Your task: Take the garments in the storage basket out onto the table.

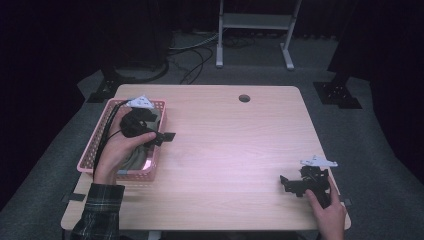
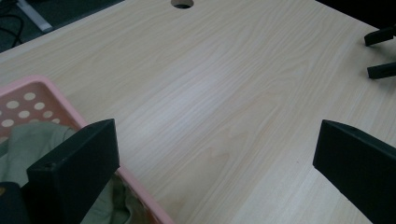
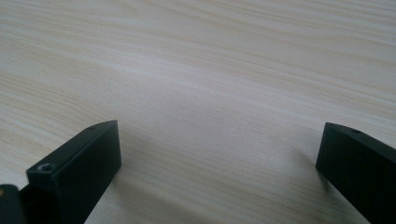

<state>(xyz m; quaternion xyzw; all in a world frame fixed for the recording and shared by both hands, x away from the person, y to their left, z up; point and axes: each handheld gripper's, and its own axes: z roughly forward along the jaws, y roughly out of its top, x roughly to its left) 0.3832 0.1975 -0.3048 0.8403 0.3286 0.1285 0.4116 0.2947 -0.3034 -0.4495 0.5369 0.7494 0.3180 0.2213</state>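
Observation:
A pink perforated basket (image 1: 92, 150) stands at the table's left edge with an olive-grey cloth (image 1: 136, 161) lying in it. My left gripper (image 1: 169, 136) hovers over the basket's right rim, pointing right across the table, open and empty. In the left gripper view its jaws (image 2: 215, 140) stand wide apart, with the basket (image 2: 32, 95) and the cloth (image 2: 37, 140) at lower left. My right gripper (image 1: 286, 182) rests low near the front right corner, pointing left, open. In the right gripper view its jaws (image 3: 219, 140) are wide apart over bare wood.
The light wooden table (image 1: 235, 140) has a round cable hole (image 1: 244, 98) near its far edge. Beyond it on the floor stand a white frame (image 1: 255, 22), loose cables (image 1: 195, 55) and a black stand foot (image 1: 337, 93). The right gripper's jaws (image 2: 380, 51) appear in the left gripper view.

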